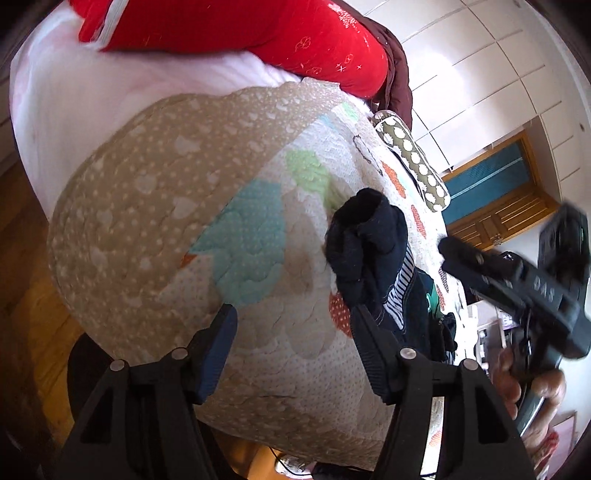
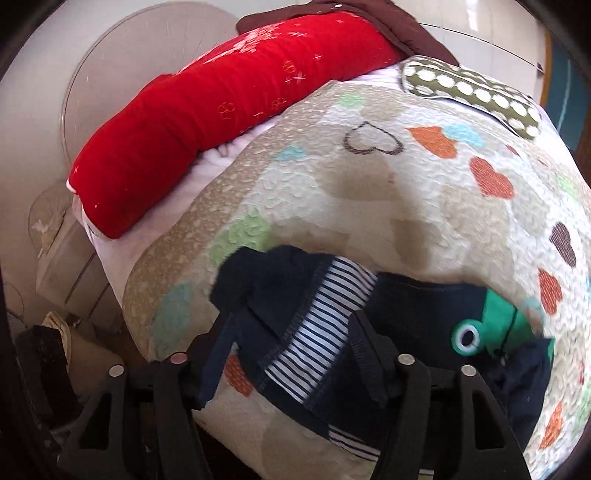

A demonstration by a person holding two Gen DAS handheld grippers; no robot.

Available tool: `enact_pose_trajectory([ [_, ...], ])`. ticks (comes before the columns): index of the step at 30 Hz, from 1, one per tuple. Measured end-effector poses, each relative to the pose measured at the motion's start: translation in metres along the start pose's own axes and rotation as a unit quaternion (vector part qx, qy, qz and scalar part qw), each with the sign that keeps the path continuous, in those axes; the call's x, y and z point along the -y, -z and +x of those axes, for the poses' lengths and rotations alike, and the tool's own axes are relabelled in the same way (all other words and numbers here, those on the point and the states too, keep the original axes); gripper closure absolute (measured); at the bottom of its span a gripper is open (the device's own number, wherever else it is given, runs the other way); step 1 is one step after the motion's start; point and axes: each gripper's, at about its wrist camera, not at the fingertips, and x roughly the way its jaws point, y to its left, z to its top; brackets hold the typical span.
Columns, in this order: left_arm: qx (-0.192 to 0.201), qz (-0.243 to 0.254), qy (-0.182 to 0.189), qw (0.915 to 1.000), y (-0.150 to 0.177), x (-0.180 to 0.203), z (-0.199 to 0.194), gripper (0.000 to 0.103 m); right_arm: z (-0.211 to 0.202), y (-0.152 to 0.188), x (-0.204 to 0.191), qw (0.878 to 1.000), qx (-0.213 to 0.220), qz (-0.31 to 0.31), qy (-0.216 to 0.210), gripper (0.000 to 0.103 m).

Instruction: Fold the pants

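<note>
- A white-sheeted bed (image 1: 66, 110) is filling most of both views, with a wooden floor (image 1: 22, 266) showing beside it in the left wrist view.
- A quilted beige blanket printed with coloured hearts and clouds (image 1: 192, 206) is lying spread over the bed, and it is serving as the surface under the garment.
- A long red bolster cushion with small embroidered motifs (image 2: 207, 122) is resting along the far edge of the bed, beyond the blanket, with a dark maroon cloth (image 2: 406, 33) lying just behind it.
- An olive-green pillow with white dots (image 2: 476, 92) is sitting at the far right corner of the blanket.
- The small dark navy pants with a blue-and-white striped lining and a green frog patch (image 2: 424, 306) are lying bunched on the near part of the blanket, with the striped inside turned outward and one leg end crumpled up to the left.
- The right gripper (image 2: 291, 354) is hovering low over the pants with its jaws spread wide; navy and striped fabric is lying between the two fingers, but nothing is pinched.
- The left gripper (image 1: 295, 347) is sitting at the left of the garment with its jaws released; its right finger (image 1: 369, 343) is touching or just beside the bunched navy cloth, and which one I cannot tell.
- In the left wrist view the other black tool is appearing at the right edge, held by a bare hand (image 1: 532, 391).
</note>
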Motion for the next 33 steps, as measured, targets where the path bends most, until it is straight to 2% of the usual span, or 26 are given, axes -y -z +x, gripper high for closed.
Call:
enact_pose_trajectory([
  [3,0.001,-0.006,0.009,0.9999,0.001,-0.006,-0.001,0.04,0.029,-0.014,-0.028,0.999,-0.025,-0.044,0.011,0.032],
  [6,0.003,-0.01,0.013,0.9999,0.001,-0.008,-0.002,0.04,0.067,-0.025,-0.05,0.994,-0.076,-0.069,0.028,0.031],
  [8,0.003,-0.01,0.013,0.9999,0.001,-0.011,-0.004,0.04,0.09,-0.027,-0.058,0.989,-0.108,-0.083,0.053,0.03],
  [11,0.004,-0.01,0.011,0.9999,0.0,-0.012,-0.004,0.04,0.117,-0.026,-0.062,0.977,-0.13,-0.12,0.117,0.029],
  [12,0.004,-0.009,0.01,0.9999,0.0,-0.012,-0.004,0.04,0.12,-0.026,-0.062,0.975,-0.131,-0.13,0.125,0.031],
  [13,0.005,-0.009,0.008,0.9999,-0.001,-0.012,-0.004,0.04,0.12,-0.024,-0.061,0.973,-0.129,-0.142,0.13,0.039],
  [14,0.006,-0.006,0.006,0.9999,-0.001,-0.011,-0.004,0.04,0.118,-0.023,-0.059,0.972,-0.126,-0.148,0.132,0.062],
  [15,0.007,-0.002,0.002,1.0,-0.002,-0.009,-0.003,0.04,0.11,-0.023,-0.055,0.975,-0.114,-0.143,0.123,0.07],
  [18,0.011,0.028,-0.012,0.9995,-0.006,0.006,0.002,0.04,0.09,-0.025,-0.043,0.985,-0.092,-0.122,0.086,0.08],
  [25,0.01,0.107,-0.001,0.9942,-0.006,0.055,0.03,0.032,0.063,-0.036,-0.017,0.994,-0.079,-0.072,0.01,0.082],
  [29,0.014,0.122,-0.025,0.9921,-0.01,0.067,0.052,0.032,0.053,-0.039,0.001,0.997,-0.07,-0.022,-0.031,0.082],
  [31,0.011,0.124,-0.025,0.9919,-0.013,0.073,0.062,0.039,0.048,-0.037,0.008,0.997,-0.063,-0.007,-0.045,0.082],
  [32,0.007,0.125,-0.021,0.9919,-0.014,0.075,0.065,0.057,0.045,-0.036,0.01,0.997,-0.059,-0.005,-0.047,0.082],
  [33,-0.008,0.127,-0.018,0.9917,-0.016,0.08,0.071,0.087,0.043,-0.034,0.014,0.997,-0.053,-0.004,-0.049,0.082],
])
